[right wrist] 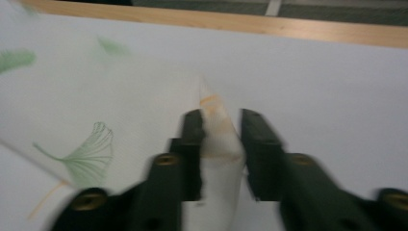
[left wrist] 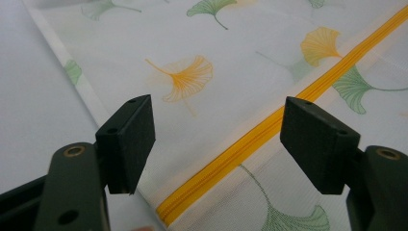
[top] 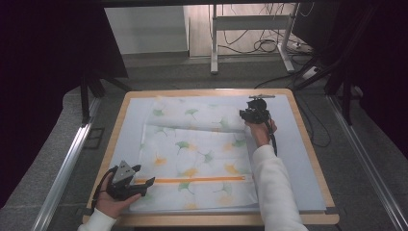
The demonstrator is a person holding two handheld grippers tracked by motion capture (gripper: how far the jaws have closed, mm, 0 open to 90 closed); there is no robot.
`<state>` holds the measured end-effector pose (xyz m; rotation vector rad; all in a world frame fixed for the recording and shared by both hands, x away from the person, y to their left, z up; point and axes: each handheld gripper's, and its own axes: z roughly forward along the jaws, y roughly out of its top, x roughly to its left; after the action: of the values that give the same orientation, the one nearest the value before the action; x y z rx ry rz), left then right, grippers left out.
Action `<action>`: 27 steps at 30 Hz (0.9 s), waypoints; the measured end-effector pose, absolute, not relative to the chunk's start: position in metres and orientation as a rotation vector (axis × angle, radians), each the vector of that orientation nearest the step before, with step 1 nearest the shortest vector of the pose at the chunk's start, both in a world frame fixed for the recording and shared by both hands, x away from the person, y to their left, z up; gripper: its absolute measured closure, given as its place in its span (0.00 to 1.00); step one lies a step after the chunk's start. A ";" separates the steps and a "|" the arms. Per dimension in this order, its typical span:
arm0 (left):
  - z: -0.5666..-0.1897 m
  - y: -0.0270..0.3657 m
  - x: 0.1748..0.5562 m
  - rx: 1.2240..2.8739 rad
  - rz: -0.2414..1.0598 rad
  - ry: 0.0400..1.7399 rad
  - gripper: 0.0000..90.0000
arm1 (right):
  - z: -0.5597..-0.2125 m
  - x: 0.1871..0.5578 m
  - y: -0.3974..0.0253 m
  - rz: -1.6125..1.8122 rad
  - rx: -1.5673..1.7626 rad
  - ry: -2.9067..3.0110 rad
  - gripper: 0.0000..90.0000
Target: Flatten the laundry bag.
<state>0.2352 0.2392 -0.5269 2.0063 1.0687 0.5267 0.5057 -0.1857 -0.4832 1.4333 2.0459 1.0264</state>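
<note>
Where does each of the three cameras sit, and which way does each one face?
High view: above the person's side, looking forward and down on the wooden table; both forearms and hands show.
Left gripper view: rides the left gripper, looking along its open jaws at the orange zipper.
Right gripper view: rides the right gripper, its jaws pinching a fold of cloth.
Shared: all see the white ginkgo-leaf printed fabric cover.

There is one cloth (top: 192, 154) with leaf prints and one orange zipper (top: 192, 180) on it. There are two grippers, a left gripper (top: 142, 185) and a right gripper (top: 246, 114). There is one table (top: 308, 159).
</note>
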 end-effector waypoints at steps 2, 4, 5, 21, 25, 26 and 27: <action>-0.527 0.239 0.235 2.005 0.527 1.069 0.31 | -0.480 0.503 -0.187 1.022 1.417 2.006 0.58; -0.527 0.239 0.236 2.009 0.527 1.067 0.31 | -0.475 0.499 -0.188 1.043 1.398 1.999 0.58; -0.527 0.238 0.236 2.010 0.527 1.066 0.31 | -0.473 0.497 -0.189 1.053 1.386 2.002 0.58; -0.527 0.236 0.235 2.014 0.527 1.064 0.31 | -0.460 0.456 -0.161 1.194 1.116 2.336 0.99; -0.527 0.236 0.235 2.012 0.528 1.063 0.31 | -0.463 0.454 -0.149 1.175 1.080 2.384 0.99; -0.527 0.236 0.235 2.012 0.528 1.063 0.31 | -0.465 0.454 -0.146 1.168 1.076 2.396 0.99; -0.527 0.236 0.235 2.012 0.528 1.064 0.31 | -0.466 0.454 -0.144 1.164 1.076 2.403 0.99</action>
<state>0.2352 0.2362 -0.5269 2.0118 1.0637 0.5278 0.4543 -0.1442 -0.4658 1.0764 2.4029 1.1639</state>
